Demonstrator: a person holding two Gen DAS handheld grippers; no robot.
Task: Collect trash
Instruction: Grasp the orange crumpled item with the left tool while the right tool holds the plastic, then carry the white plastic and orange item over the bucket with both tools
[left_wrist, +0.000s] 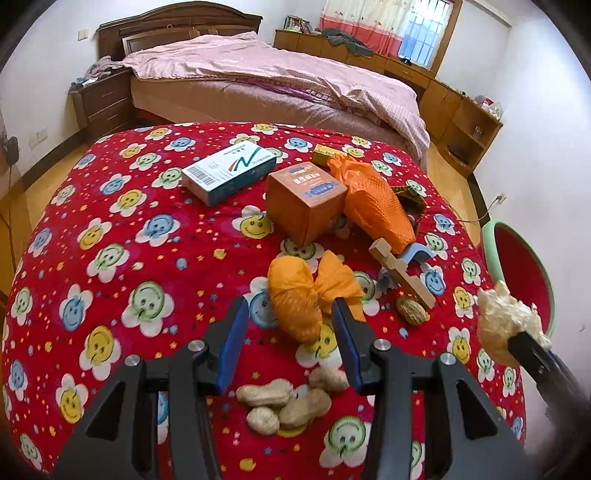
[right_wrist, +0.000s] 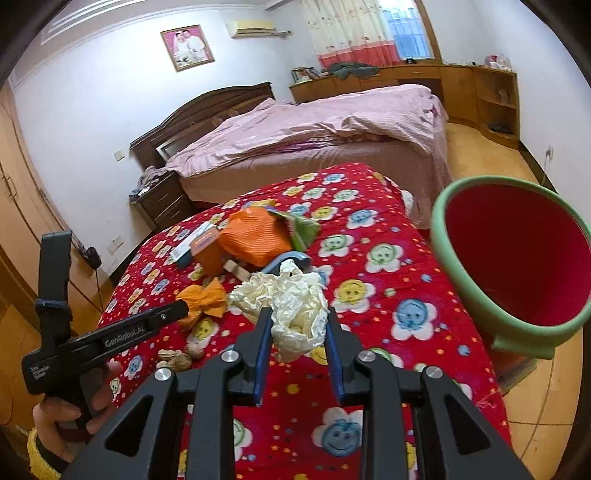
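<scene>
My right gripper (right_wrist: 297, 314) is shut on a crumpled cream paper wad (right_wrist: 295, 306), held above the red smiley cloth; it also shows in the left wrist view (left_wrist: 508, 325). The green bin with a red inside (right_wrist: 517, 258) stands off the table's right edge. My left gripper (left_wrist: 290, 306) is open, its jaws on either side of a small tied orange bag (left_wrist: 299, 295) that lies on the cloth. Several peanut shells (left_wrist: 288, 400) lie under that gripper. A walnut shell (left_wrist: 412, 310) lies to the right.
On the cloth (left_wrist: 110, 221) lie a white-blue box (left_wrist: 229, 170), an orange box (left_wrist: 306, 199), a large orange mesh bag (left_wrist: 376, 199), a wooden piece (left_wrist: 402, 269) and a yellow box (left_wrist: 327, 153). A bed (left_wrist: 277, 81) stands behind.
</scene>
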